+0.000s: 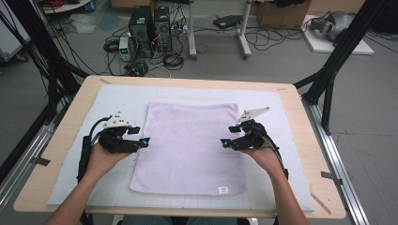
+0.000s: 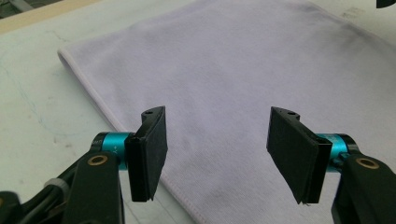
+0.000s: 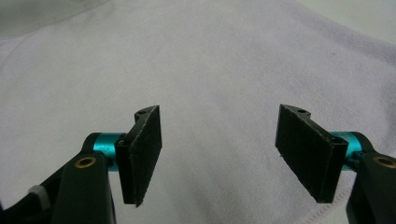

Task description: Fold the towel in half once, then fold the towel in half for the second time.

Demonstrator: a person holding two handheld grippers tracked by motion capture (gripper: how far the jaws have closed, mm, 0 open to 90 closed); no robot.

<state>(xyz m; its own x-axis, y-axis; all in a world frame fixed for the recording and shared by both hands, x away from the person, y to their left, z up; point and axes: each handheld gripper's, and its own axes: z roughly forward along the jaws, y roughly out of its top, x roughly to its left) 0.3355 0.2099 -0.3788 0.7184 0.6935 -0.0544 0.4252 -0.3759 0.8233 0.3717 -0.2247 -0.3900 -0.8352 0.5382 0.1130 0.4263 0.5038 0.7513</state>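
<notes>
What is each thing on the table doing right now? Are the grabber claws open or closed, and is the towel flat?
towel: spread flat on the white mat, unfolded, not gripped.
left gripper: open, empty, at the towel's left edge.
right gripper: open, empty, at the towel's right edge.
white mat: lying flat on the table.

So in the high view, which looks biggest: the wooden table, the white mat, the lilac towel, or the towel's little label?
Largest to smallest as they look there:
1. Wooden table
2. White mat, which covers most of the tabletop
3. Lilac towel, lying flat on the mat
4. Label, a tiny patch at the towel's near right corner
</notes>
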